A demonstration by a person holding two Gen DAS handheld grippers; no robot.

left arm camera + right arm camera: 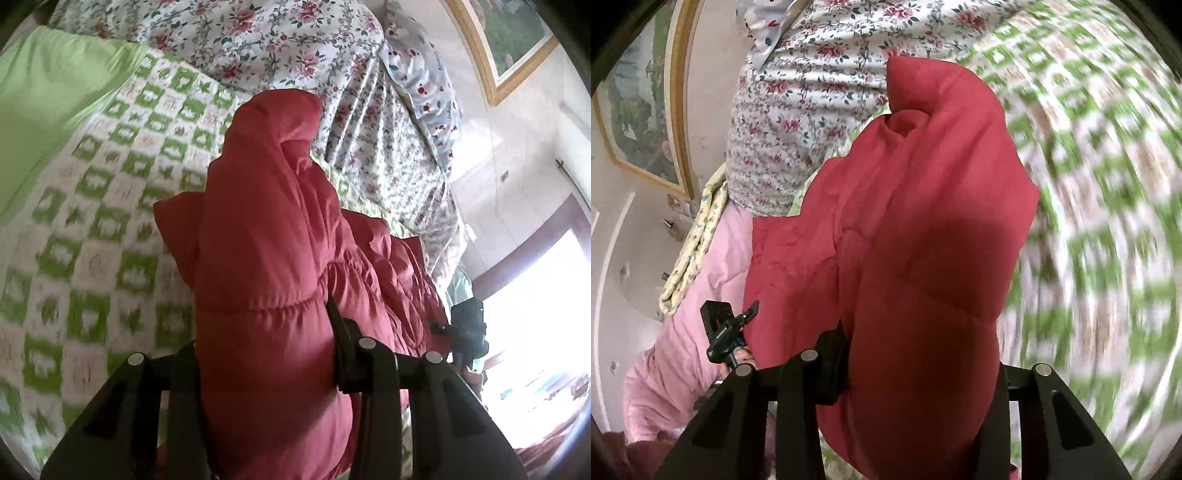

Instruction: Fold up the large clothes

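Red padded jacket [266, 240] between claw [266, 354] fingers

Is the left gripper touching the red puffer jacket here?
Touching. The left wrist view shows the left gripper with its fingers pressed into the red puffer jacket, fabric bulging between them.

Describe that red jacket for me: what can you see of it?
The red jacket is a puffy, quilted garment of smooth, slightly shiny fabric, with gathered stitch lines across it. It is bunched and lifted above the green-checked blanket, with a rounded end pointing up towards the floral bedding. The left gripper and the right gripper each clamp a thick fold of it. In the right wrist view a tube-like opening shows near its top, perhaps a sleeve. Its full shape is hidden.
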